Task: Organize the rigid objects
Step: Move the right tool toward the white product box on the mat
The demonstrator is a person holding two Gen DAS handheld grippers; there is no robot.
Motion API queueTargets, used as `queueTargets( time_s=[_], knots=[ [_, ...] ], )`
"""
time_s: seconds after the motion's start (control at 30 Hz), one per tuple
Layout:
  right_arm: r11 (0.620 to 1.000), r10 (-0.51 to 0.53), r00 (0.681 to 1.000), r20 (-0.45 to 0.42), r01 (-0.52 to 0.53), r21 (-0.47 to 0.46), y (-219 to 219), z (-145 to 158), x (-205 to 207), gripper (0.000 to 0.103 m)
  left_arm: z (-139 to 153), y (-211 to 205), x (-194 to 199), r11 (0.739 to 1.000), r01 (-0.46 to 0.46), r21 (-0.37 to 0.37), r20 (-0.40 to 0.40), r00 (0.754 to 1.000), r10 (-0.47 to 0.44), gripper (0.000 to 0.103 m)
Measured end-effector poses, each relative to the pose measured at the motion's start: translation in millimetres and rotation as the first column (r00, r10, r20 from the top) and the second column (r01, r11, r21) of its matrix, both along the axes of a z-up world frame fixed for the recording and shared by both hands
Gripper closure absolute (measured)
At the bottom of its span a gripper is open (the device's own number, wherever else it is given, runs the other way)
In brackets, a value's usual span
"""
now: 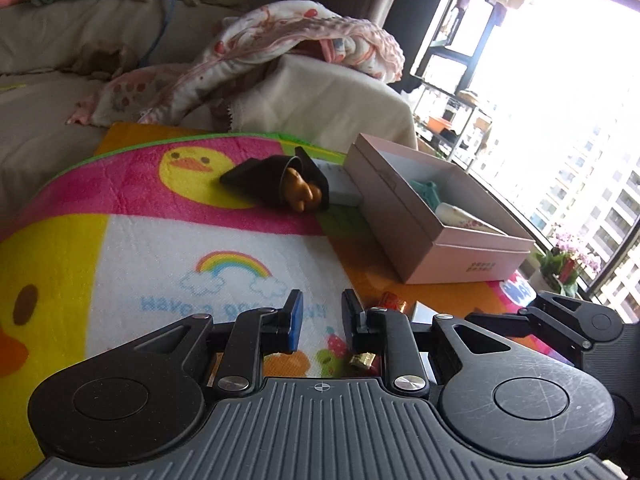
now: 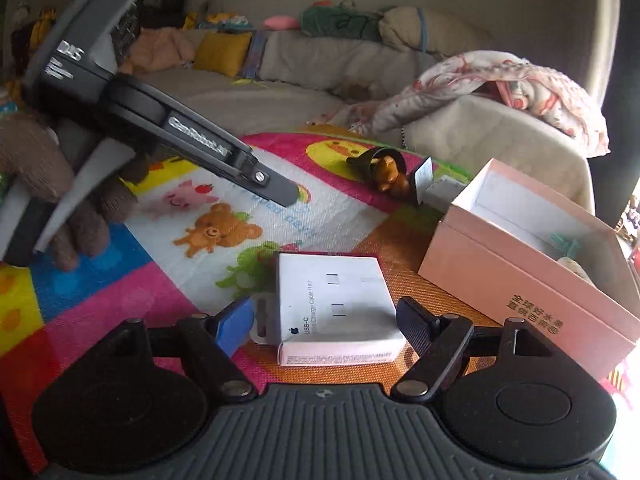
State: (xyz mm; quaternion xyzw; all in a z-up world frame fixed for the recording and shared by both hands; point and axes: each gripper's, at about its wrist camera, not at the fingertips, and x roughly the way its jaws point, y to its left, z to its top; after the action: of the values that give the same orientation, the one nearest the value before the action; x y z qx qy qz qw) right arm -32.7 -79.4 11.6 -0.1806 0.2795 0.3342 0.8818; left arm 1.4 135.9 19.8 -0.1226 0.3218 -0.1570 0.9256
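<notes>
On the cartoon play mat (image 2: 120, 280), a white carton (image 2: 336, 308) printed "USB-C Charge Cable (1 m)" lies flat between the spread jaws of the right gripper (image 2: 326, 322); neither pad touches it. Beside it stands an open pink box (image 2: 520, 276) bearing Chinese characters on its side. Right wrist view only: the left gripper (image 2: 294, 194), marked "GenRobot.AI", held by a brown-gloved hand (image 2: 60, 200). Left wrist view only: the left gripper's fingers (image 1: 295, 312) nearly closed on nothing, over the mat's rainbow and "Have a good day" print, with wrapped candies (image 1: 394, 304) near its tips. Both views show a brown figurine (image 1: 300, 194) inside a toppled black holder (image 1: 264, 176).
</notes>
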Motion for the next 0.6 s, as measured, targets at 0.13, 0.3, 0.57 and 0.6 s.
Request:
queueTargets(
  time_s=[0.13, 0.3, 0.57, 0.6],
  knots=[
    [0.995, -0.051, 0.99, -0.132, 0.061, 0.073, -17, -4, 25, 0.022, -6, -6, 8, 1.0, 0.005, -0.005, -0.004, 1.0, -0.005, 0.08],
    [0.983, -0.135, 0.978, -0.162, 0.152, 0.1, -47, 1, 33, 0.031, 6, -14, 34, 0.998, -0.058, 0.019, 0.053, 0.997, 0.057, 0.08],
    [0.98, -0.122, 0.976, -0.18, 0.147, 0.134, -85, 59, 47, 0.029, 18, 3, 95, 0.975, -0.214, -0.054, 0.138, 0.966, 0.22, 0.08],
    [0.975, -0.122, 0.976, -0.178, 0.151, 0.162, -84, 73, 56, 0.026, 21, 6, 103, 0.972, -0.222, -0.072, 0.153, 0.961, 0.231, 0.08]
  ],
)
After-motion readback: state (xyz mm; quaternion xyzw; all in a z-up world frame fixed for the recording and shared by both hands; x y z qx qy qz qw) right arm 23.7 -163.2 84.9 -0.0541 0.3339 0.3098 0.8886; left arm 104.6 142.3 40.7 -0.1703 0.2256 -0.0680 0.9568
